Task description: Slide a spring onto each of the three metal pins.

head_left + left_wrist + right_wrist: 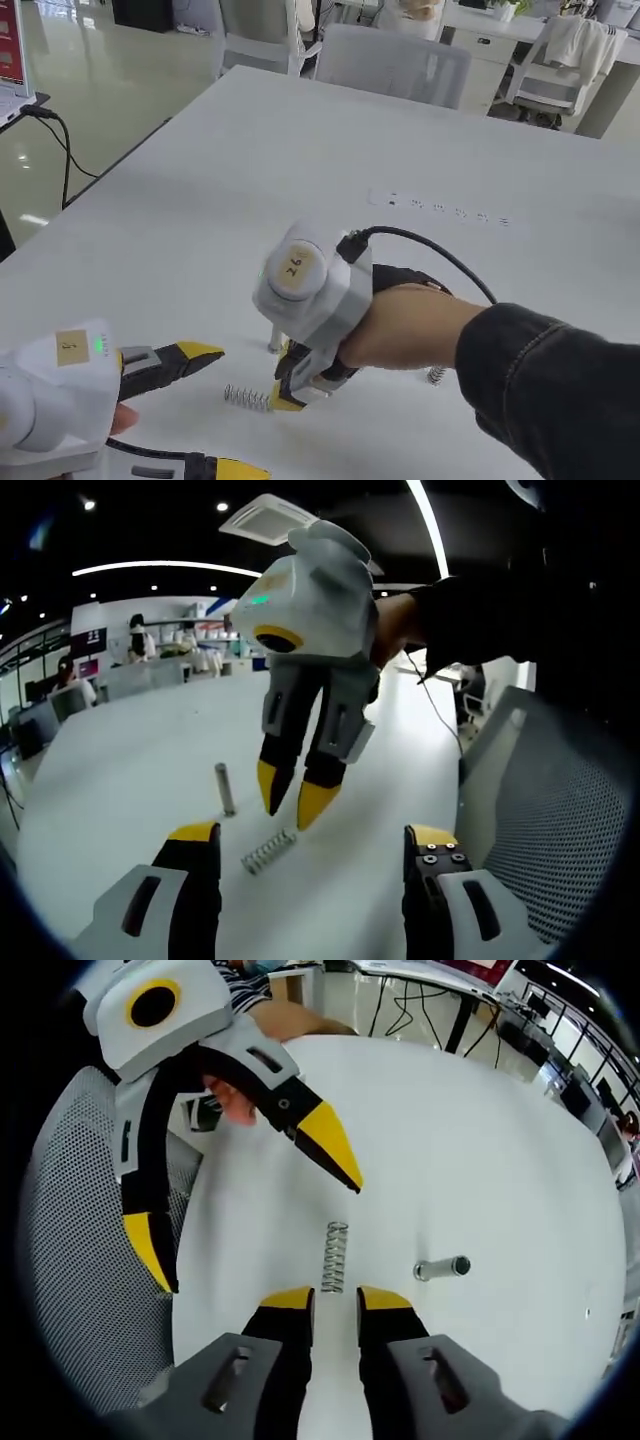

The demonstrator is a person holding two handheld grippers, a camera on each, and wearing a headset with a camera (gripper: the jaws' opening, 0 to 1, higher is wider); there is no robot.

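head view: the round sticker [293, 266] on the right hand-held gripper [286, 383] reads "26"; the tan label [70, 348] on the left hand-held gripper [225, 410] is too blurred to read. two springs lie on the tabletop [300, 170]: one spring [247, 397] just at the right jaws' tips, a second spring [436, 375] beside the hand [400, 325]. one pin [274, 342] stands upright near the first. the right jaws sit narrowly apart, clamping nothing; the left jaws spread wide.
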